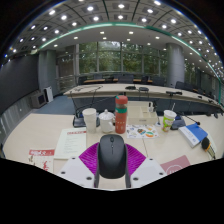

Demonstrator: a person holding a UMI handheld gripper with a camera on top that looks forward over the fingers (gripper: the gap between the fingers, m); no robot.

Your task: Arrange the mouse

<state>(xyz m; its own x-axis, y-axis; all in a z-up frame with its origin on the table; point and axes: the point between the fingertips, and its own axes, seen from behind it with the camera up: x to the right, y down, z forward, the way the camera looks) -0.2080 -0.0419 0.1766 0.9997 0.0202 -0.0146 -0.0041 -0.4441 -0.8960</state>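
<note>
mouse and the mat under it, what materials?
Mouse: looks like matte black plastic, dull sheen, moulded shell. Mat under it: magenta, flat, soft-looking, perhaps fabric or rubber; can't confirm. The mouse sits just ahead of the open hand-held gripper, whose fingers don't grip it.

The mouse (112, 155) lies on the table (30, 135) between the gripper (112, 172) fingers, a gap at each side. At twelve o'clock beyond it stands a bottle (121, 114); cups (98, 120) at eleven; papers (55, 147) at nine; a notebook (195, 133) at two.
</note>
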